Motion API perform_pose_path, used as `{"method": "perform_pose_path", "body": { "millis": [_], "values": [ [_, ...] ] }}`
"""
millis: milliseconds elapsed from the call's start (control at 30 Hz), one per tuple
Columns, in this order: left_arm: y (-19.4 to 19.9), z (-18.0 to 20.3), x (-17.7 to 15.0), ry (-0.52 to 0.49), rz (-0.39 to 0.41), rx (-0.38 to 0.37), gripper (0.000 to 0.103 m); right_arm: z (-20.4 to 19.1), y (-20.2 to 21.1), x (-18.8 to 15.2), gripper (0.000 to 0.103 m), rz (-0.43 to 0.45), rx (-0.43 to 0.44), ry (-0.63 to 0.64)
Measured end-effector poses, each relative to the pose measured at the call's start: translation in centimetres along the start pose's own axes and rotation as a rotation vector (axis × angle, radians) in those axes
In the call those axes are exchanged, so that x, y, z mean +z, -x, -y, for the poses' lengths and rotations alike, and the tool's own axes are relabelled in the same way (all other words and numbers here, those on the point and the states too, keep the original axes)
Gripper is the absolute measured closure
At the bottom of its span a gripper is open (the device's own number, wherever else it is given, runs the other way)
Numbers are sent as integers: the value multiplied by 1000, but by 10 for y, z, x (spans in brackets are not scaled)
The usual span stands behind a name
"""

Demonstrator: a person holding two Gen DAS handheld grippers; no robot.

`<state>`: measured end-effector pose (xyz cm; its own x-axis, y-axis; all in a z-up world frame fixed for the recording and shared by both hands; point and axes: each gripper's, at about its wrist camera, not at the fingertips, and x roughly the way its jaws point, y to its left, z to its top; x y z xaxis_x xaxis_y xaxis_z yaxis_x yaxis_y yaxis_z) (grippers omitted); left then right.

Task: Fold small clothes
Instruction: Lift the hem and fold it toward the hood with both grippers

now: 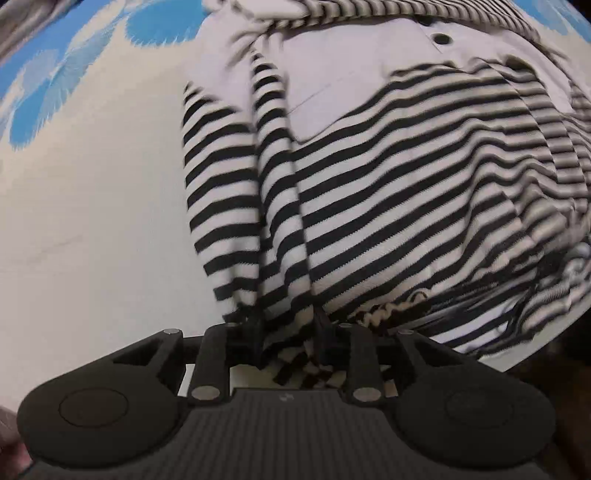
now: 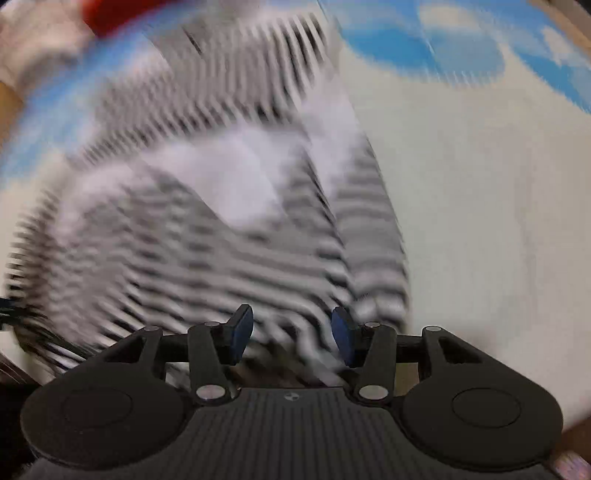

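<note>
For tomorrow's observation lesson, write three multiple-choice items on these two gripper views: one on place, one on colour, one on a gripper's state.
1. Where does the striped garment lie?
A on the white cloth with blue prints
B on a hanger
C in a basket

2. What colour are its stripes?
A red and yellow
B black and white
C green

3. How is the right gripper?
A shut on a sock
B out of view
C open

Key: 1 A, cloth shows around it; 2 B, bands are plainly visible; 3 C, its blue pads stand apart.

Cream sheet (image 1: 92,221) with blue feathery blotches (image 1: 33,110), evenly lit; blurred red patch (image 2: 110,14) at the far edge
</note>
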<state>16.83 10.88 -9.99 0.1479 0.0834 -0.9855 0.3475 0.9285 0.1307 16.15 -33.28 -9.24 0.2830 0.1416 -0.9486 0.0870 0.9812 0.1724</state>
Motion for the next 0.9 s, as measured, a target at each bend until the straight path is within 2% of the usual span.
{"method": "perform_pose_path", "body": {
  "millis": [67,167,233,300,333,367,400,467,533,633,767,900],
  "values": [
    [6,-2,-1,5,15,-13,72,3,-8,-1,55,-53,-12,-22],
    [25,-12,-2,58,94,-72,71,1,6,6,55,18,14,-2],
    [23,-18,-1,107,84,-115,70,-1,7,7,54,24,6,24],
    [7,-11,-2,53,8,-46,71,1,-4,4,54,-33,-43,40],
    [6,-5,-2,8,5,-27,71,0,-7,3,55,-43,-50,44],
    [10,-5,0,6,20,-34,70,-1,-5,4,55,-31,-45,43],
    [18,-8,3,34,56,-60,69,-3,3,7,55,5,-32,39],
    [40,-18,9,113,168,-119,53,-11,21,13,54,104,-23,62],
    [64,-23,13,176,302,-129,44,-19,41,18,54,224,-36,98],
    [88,-24,22,229,457,-114,43,-26,63,29,54,362,-44,106],
    [102,-15,44,263,558,-106,42,-29,88,62,54,430,-5,0],
    [116,-7,63,290,673,-127,42,-52,109,107,54,552,59,-75]
  ]
}}
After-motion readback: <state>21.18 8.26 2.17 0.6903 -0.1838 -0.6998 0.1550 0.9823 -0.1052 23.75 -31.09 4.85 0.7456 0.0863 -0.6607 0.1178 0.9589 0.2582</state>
